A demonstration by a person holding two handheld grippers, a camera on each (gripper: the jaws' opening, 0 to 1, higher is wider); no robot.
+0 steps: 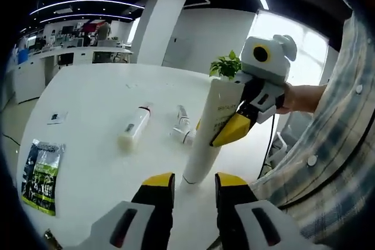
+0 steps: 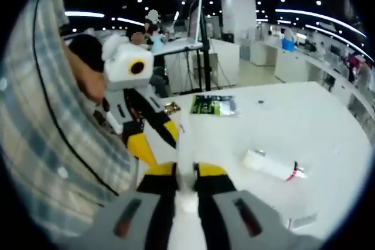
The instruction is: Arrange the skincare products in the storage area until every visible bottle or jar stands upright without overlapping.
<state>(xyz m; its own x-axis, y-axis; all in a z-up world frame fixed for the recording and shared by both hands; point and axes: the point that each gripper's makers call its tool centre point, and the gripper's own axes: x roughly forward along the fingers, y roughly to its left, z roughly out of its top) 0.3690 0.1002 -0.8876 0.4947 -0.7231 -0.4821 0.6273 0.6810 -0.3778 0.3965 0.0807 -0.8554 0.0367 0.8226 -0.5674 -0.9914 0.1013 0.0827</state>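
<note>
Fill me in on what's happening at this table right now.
A person is tidying skincare products on a white table with two handheld grippers. The right gripper is clamped on a tall white tube, standing on its cap. The left gripper waits open just in front of it. A white bottle and a smaller tube lie flat farther back, not yet stood up. A green packet lies near the table edge.

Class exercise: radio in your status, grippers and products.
Right gripper shut on tall white tube, standing on white table. Left gripper open, empty. Two bottles lying flat behind.
</note>
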